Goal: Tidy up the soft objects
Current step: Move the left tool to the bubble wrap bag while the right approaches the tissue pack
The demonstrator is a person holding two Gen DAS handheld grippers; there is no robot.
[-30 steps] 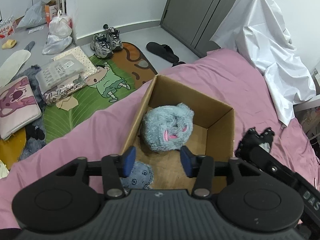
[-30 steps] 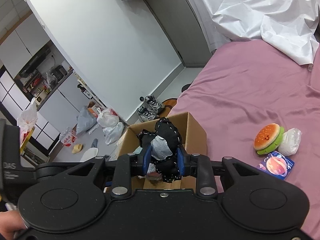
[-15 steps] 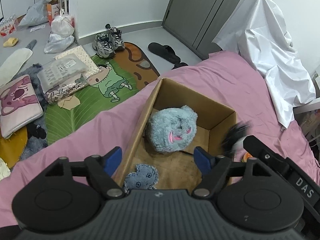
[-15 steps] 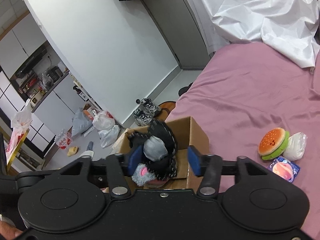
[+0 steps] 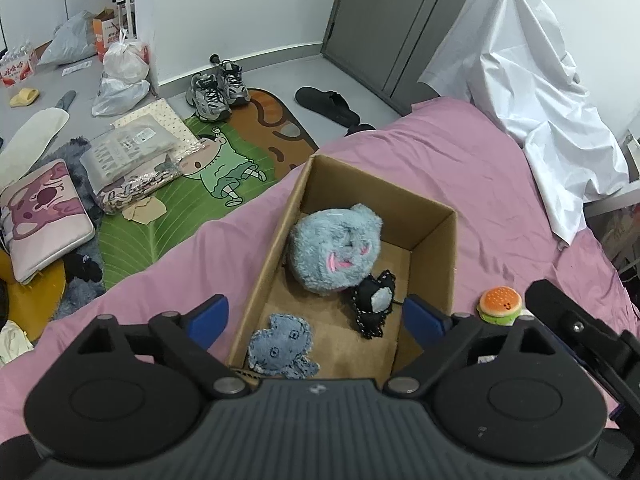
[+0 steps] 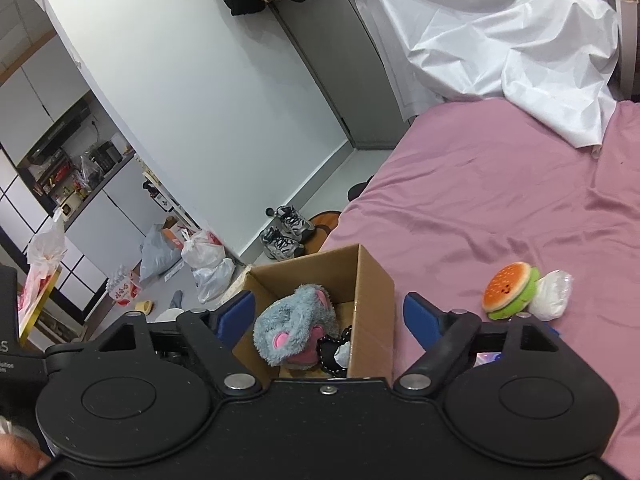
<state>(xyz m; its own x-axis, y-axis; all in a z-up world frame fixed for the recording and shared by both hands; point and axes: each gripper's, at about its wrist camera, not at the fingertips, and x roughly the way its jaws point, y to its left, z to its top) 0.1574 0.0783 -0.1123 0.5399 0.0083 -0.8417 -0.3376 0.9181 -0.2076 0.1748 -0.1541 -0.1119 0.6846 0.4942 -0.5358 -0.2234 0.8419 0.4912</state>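
Both your grippers have just been opening: your left gripper (image 5: 316, 318) and right gripper (image 6: 329, 312) stand spread wide, nothing between the pads. In the brown cardboard box (image 5: 434, 216) on the pink bed (image 5: 460, 164), the flat denim-blue plush (image 5: 280, 346) lies nearest, the black white-stitched plush (image 5: 372, 306) at 1 o'clock, the fluffy grey-blue plush (image 5: 336, 252) beyond. A burger-shaped plush (image 6: 510, 290) lies outside at 3 o'clock.

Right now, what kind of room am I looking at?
Most likely a bedroom in a small flat: a bed with a pink sheet, sneakers on the floor, and kitchen shelves through the doorway.
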